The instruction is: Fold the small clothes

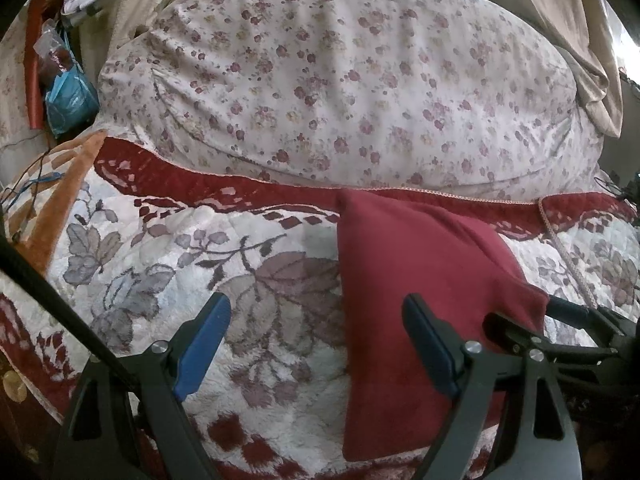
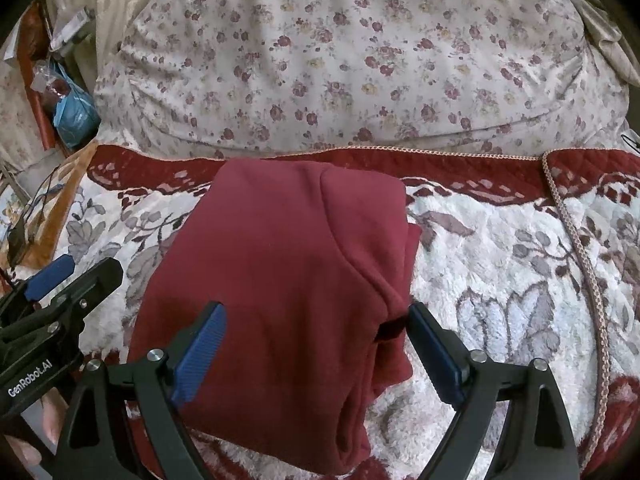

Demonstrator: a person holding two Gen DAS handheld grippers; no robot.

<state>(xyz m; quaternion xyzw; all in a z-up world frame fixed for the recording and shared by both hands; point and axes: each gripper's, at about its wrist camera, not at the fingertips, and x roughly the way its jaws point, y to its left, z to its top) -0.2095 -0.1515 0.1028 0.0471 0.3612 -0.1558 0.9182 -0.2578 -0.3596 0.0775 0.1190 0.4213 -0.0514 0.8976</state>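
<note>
left gripper [image 1: 316, 344], seen from its own wrist camera, stands wide with nothing between its blue pads, hovering over the floral blanket [image 1: 160, 264] on the bed. the folded maroon garment [image 1: 404, 292] lies just right of the gap between the fingers, its left edge running between them and its right part behind the right finger. beyond it a flowered quilt [image 1: 328, 80] is heaped along the far side. the right gripper [image 1: 568, 320] shows at the right edge, at the garment's corner; this view does not tell its state.

right wrist view: the right gripper [image 2: 316, 344] is wide too, its pads either side of the garment's [image 2: 276, 272] near part, not pressing it. the garment lies flat on the blanket [image 2: 500, 260], folded into a rough rectangle. the left gripper [image 2: 60, 276] sits at the left edge, beside the cloth.
</note>
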